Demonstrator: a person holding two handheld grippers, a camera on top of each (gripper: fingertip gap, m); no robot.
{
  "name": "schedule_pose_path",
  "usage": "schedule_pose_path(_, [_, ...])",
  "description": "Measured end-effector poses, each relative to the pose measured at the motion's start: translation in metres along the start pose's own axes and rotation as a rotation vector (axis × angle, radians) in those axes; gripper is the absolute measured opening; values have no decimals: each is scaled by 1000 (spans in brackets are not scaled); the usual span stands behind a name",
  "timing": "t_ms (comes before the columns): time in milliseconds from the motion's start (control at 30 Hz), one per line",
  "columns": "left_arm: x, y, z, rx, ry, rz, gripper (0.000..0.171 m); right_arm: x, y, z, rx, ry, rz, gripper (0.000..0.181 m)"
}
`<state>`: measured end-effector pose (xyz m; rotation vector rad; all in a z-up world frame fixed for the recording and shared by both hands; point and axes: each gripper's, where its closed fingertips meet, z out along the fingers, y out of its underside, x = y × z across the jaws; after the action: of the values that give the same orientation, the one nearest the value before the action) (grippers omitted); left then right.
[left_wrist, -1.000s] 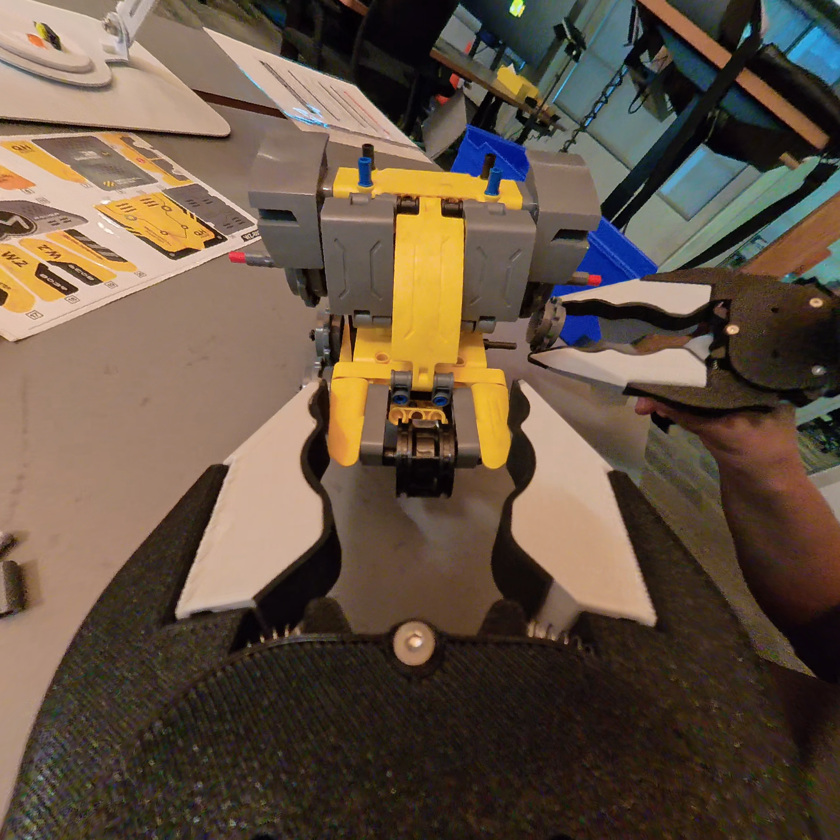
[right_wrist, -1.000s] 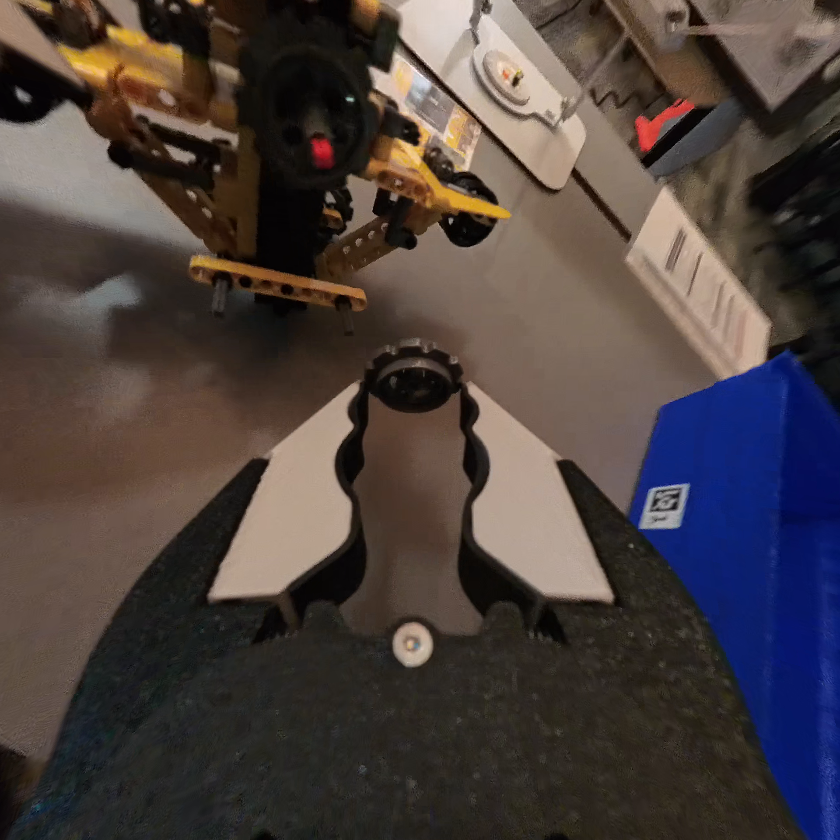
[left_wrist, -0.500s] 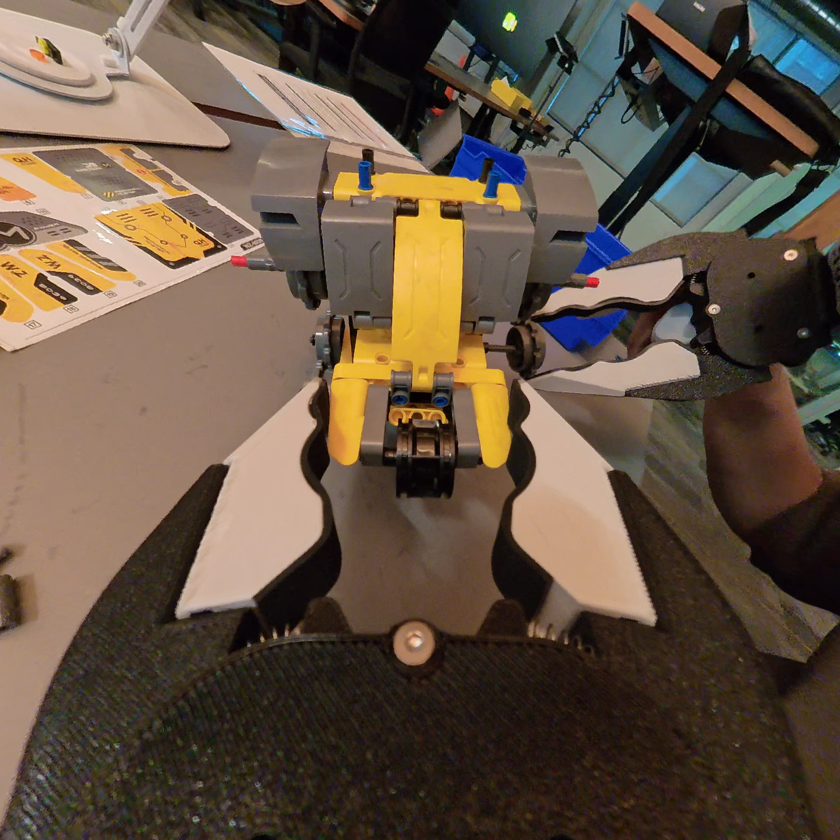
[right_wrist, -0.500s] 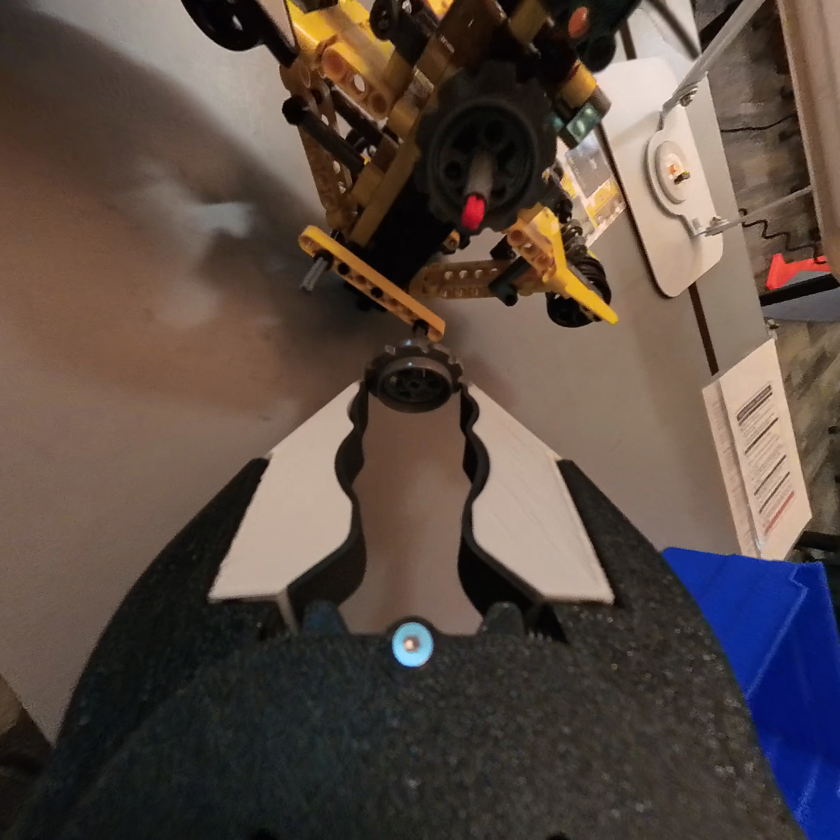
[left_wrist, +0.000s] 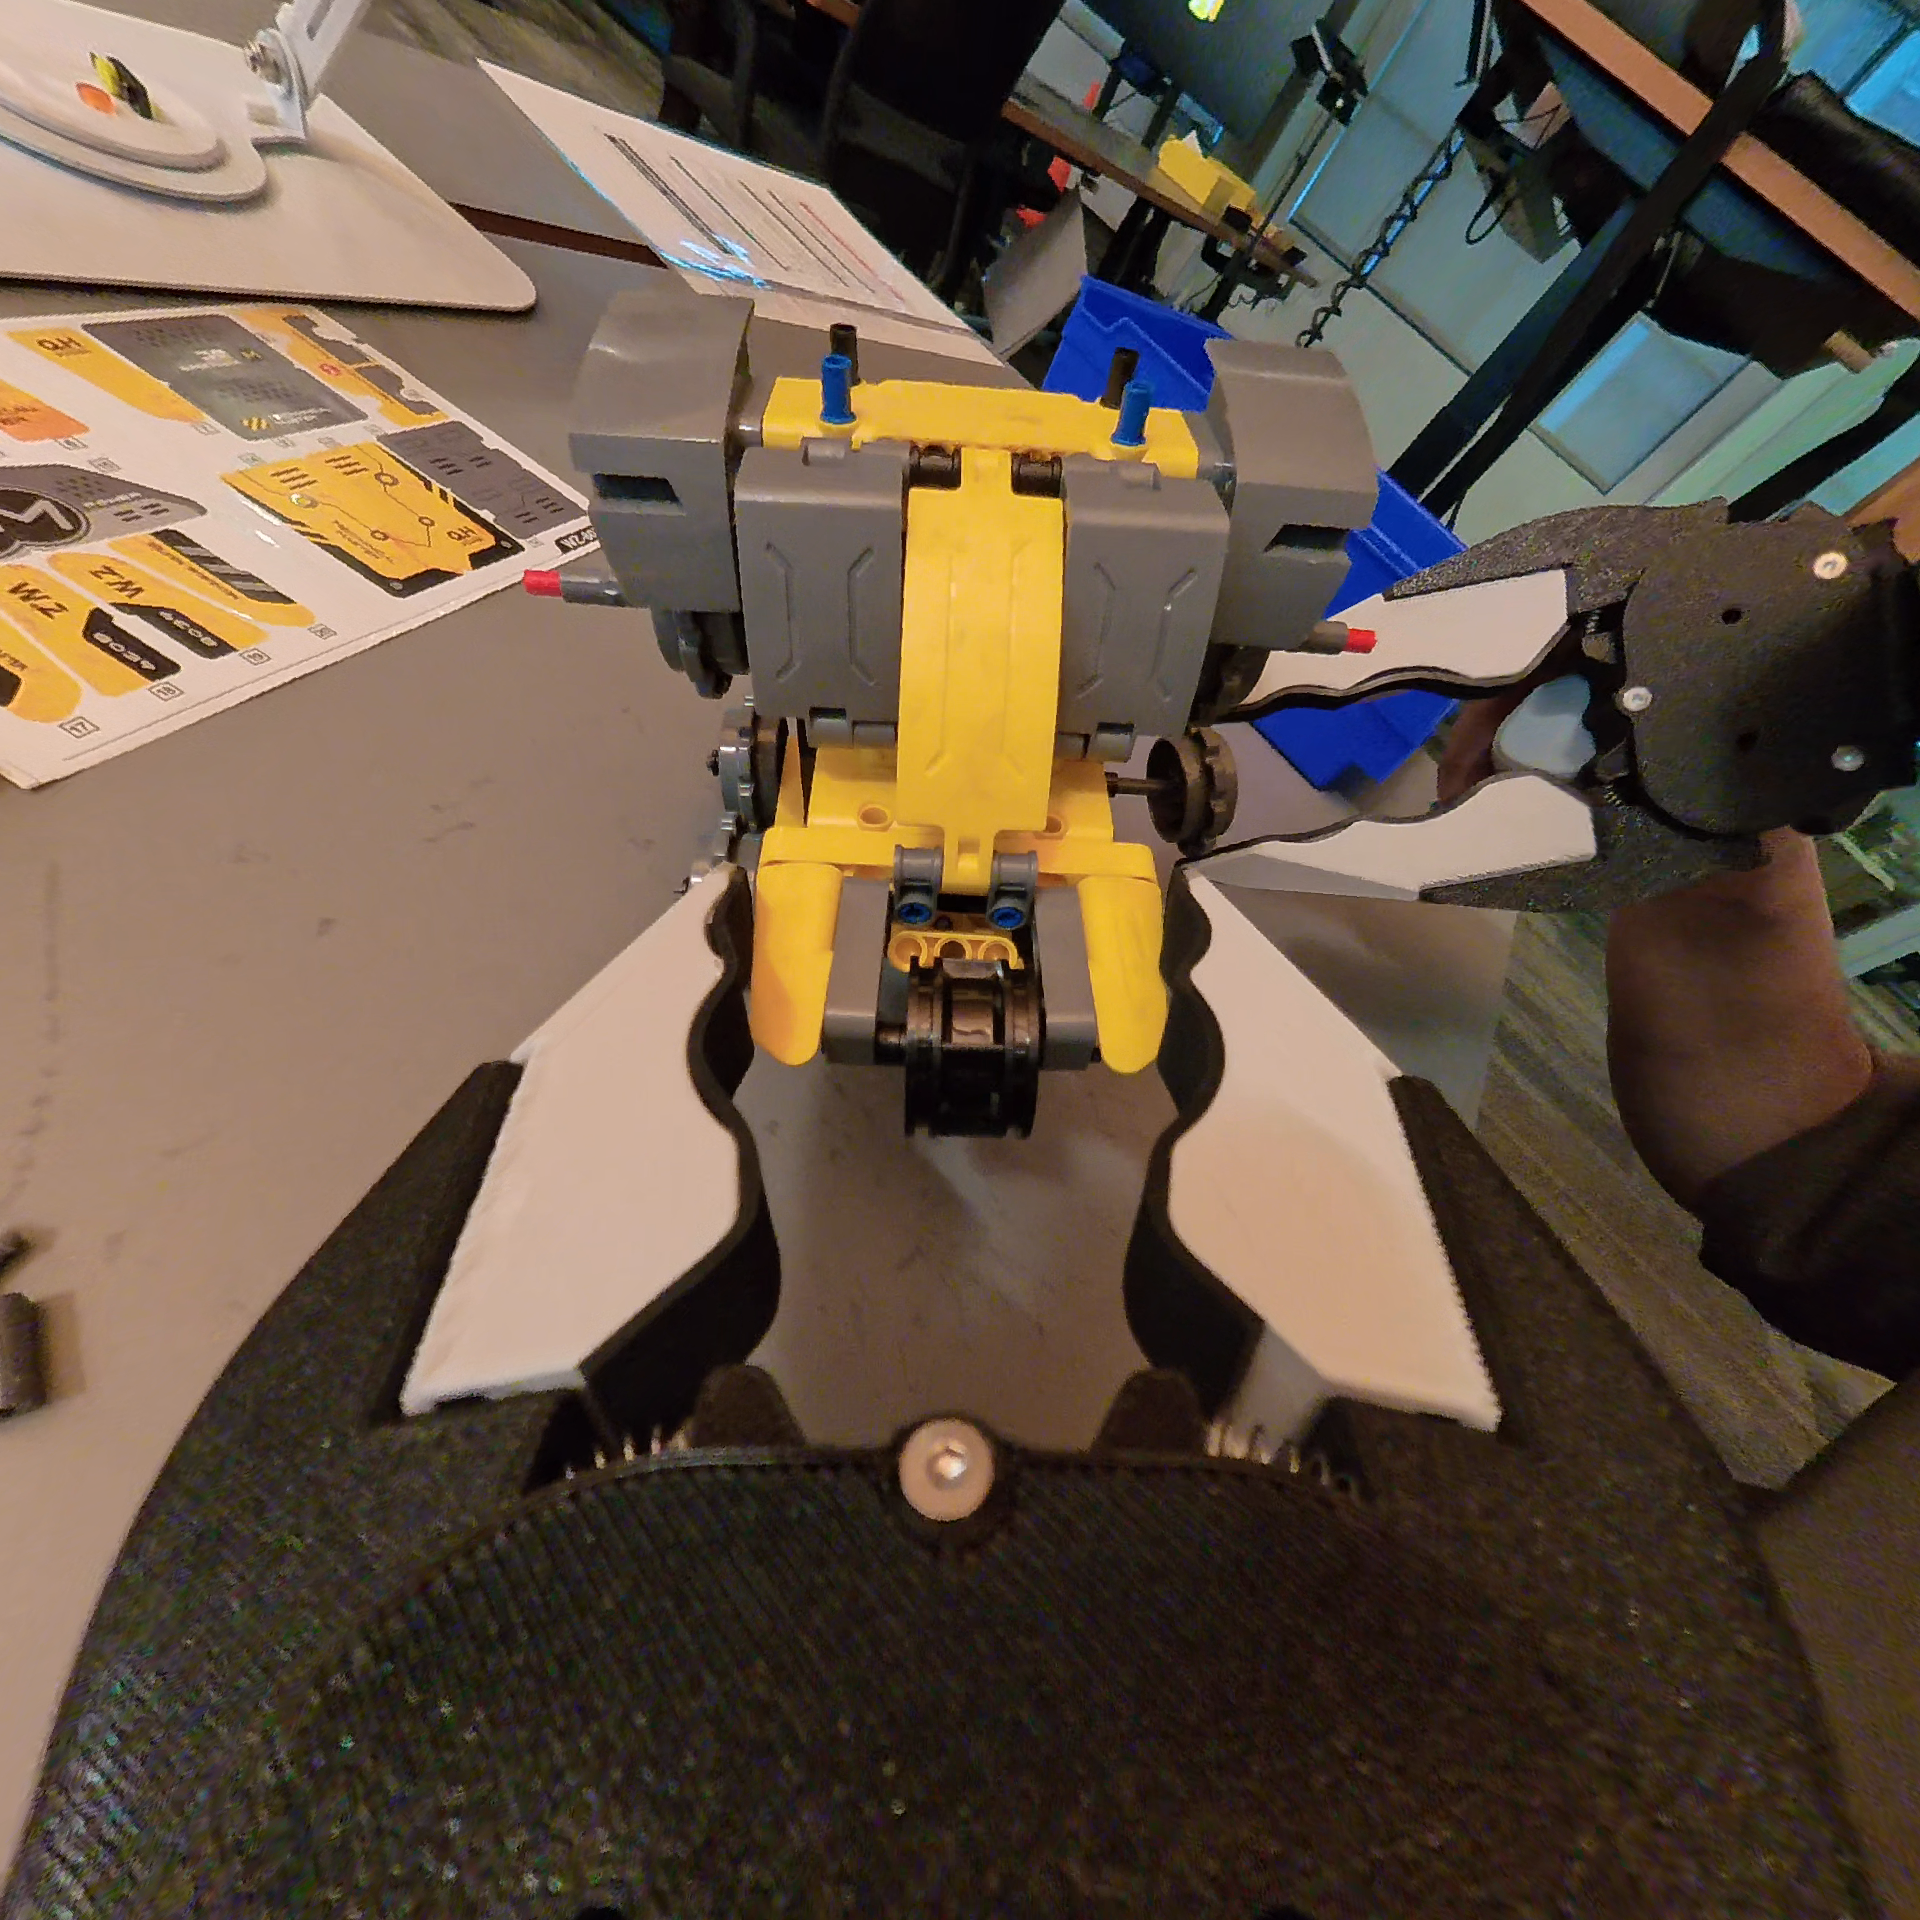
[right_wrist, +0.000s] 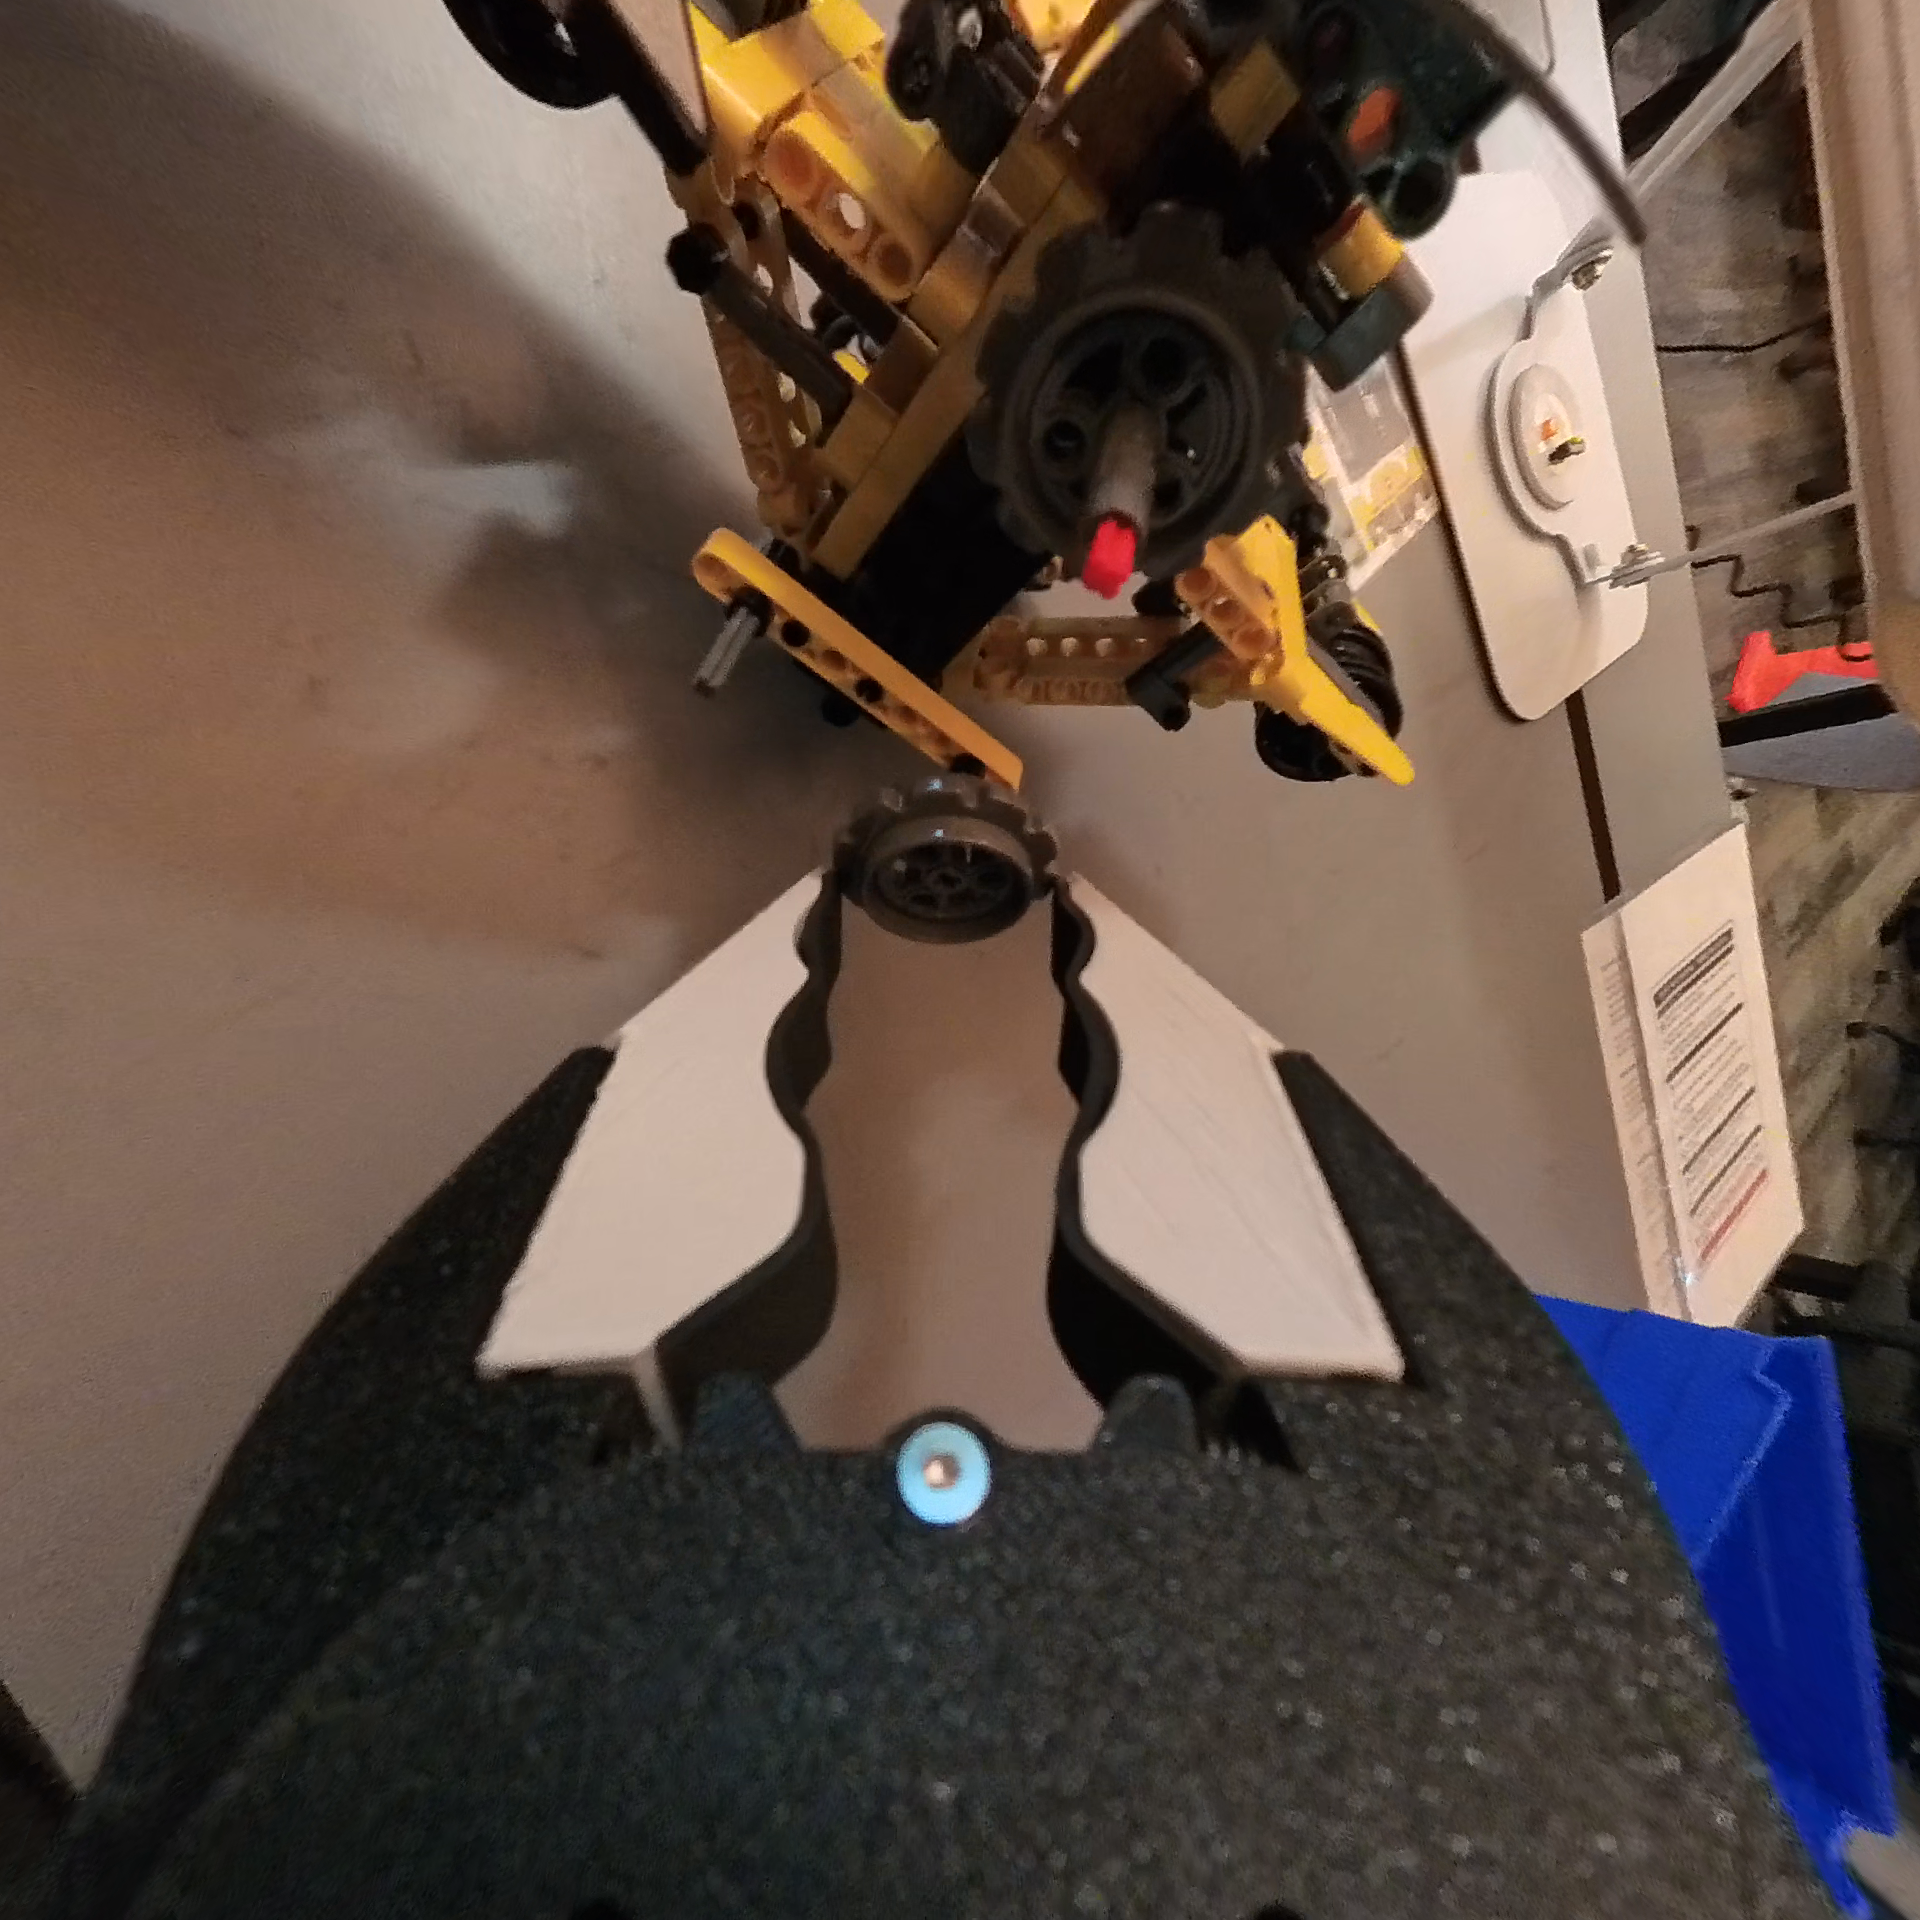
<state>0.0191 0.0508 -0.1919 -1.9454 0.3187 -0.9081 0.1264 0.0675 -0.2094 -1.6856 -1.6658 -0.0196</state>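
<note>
The left tool (left_wrist: 951, 883) points level, clamped on the yellow-and-grey brick vehicle (left_wrist: 961, 665). The right tool (left_wrist: 1210, 774), reaching in sideways near the bench (left_wrist: 312, 935) edge, pinches a small grey gear wheel (right_wrist: 943, 871).

**Printed matter on the desk**

A yellow, grey and black sticker sheet (left_wrist: 208, 540) at the desk's left edge carries short codes and small numbers. A white printed paper sheet (left_wrist: 748, 218) at the far edge bears lines too fine to read.

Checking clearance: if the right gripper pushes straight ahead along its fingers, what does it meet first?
The right gripper already pinches a small grey toothed wheel. Straight ahead, that wheel would probably meet the yellow perforated beam of the brick-built vehicle first; depth is unclear.
</note>
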Motion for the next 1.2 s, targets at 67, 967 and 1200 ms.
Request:
schedule_pose_path(67, [0,0,0,0,-4,1,78,1,0,1,3,19,-33,40])
schedule_pose_path(967, [3,8,4,-46,-82,128,77,0,11,14,-62,341,-333,40])
schedule_pose_path(1200, [3,10,0,-17,14,7,49,-3,20,28,9,310,-245,40])
